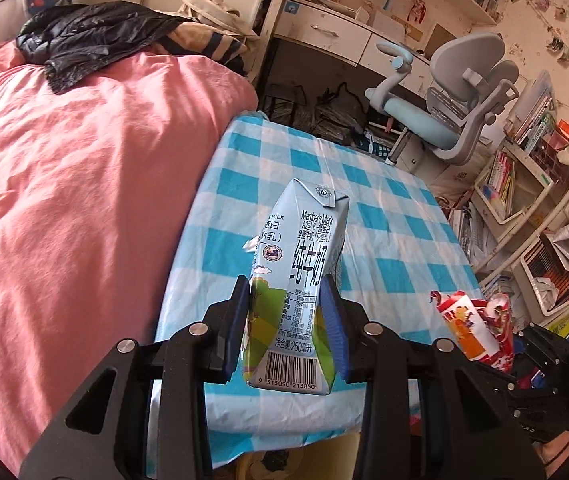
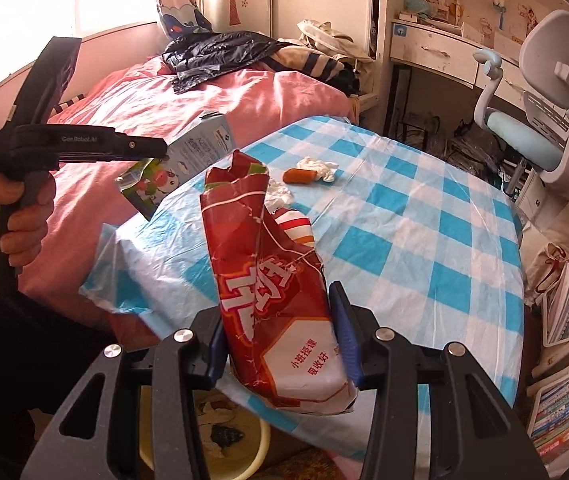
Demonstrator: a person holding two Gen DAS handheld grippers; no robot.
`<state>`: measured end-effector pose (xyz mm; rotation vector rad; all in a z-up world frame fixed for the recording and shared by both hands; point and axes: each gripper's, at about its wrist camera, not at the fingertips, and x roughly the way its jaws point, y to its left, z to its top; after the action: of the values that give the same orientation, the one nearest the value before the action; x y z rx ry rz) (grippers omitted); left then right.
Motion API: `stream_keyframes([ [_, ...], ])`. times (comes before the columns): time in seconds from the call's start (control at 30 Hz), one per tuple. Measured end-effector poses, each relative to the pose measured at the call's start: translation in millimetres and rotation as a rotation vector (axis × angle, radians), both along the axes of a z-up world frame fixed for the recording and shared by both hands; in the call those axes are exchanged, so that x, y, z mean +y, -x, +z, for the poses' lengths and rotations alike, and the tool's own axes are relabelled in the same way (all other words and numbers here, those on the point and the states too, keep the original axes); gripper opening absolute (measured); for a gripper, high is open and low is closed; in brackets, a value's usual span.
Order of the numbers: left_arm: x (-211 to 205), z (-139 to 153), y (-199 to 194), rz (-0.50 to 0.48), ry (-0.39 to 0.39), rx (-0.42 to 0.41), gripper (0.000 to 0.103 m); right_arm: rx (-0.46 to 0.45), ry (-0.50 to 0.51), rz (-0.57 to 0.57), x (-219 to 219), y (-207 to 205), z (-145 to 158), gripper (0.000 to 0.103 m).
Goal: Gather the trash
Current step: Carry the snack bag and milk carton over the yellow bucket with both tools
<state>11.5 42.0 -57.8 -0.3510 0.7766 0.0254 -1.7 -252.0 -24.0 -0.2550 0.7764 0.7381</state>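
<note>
My left gripper is shut on a light blue milk carton and holds it upright above the near edge of the blue-checked table. My right gripper is shut on a crumpled red snack bag, held over the table's near edge. In the right wrist view the left gripper sits to the left with the carton, gripped by a person's hand. An orange sausage-like piece and white crumpled tissues lie on the table. The snack bag shows at the lower right of the left wrist view.
A yellow bin with scraps inside stands under the table's near edge. A pink bed borders the table on the left. A grey and blue desk chair and cluttered shelves stand to the right.
</note>
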Motion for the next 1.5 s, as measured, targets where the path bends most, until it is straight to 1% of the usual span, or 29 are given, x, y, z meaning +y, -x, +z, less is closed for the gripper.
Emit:
stream_keyframes([
  [0.2,16.0,-0.7,28.7,0.058,0.016,-0.001,0.035,0.018,-0.033,0.016,1.3,22.7,-0.1,0.045],
  [0.27,15.8,-2.3,34.2,0.059,0.018,0.002,0.035,0.019,-0.042,0.029,3.6,29.6,0.3,0.045],
  [0.4,0.6,-6.3,41.3,0.020,-0.010,0.014,0.035,0.031,-0.049,0.051,8.1,40.7,-2.5,0.046],
  [0.63,-37.3,-7.5,54.5,-0.055,-0.109,0.010,0.035,0.061,-0.023,0.095,18.2,57.9,-13.6,0.046],
  [0.77,-52.6,-10.9,61.8,-0.086,-0.145,0.018,0.035,0.081,-0.005,0.119,23.1,69.0,-21.4,0.046],
  [1.07,-74.1,-17.8,75.9,-0.122,-0.178,0.022,0.035,0.128,0.027,0.148,31.1,89.9,-38.3,0.047],
  [1.23,-80.1,-19.9,80.3,-0.138,-0.193,0.022,0.035,0.148,0.047,0.150,32.0,93.2,-46.2,0.047],
  [1.5,-80.7,-19.5,80.5,-0.141,-0.197,0.020,0.035,0.173,0.082,0.154,32.2,93.8,-57.2,0.047],
])
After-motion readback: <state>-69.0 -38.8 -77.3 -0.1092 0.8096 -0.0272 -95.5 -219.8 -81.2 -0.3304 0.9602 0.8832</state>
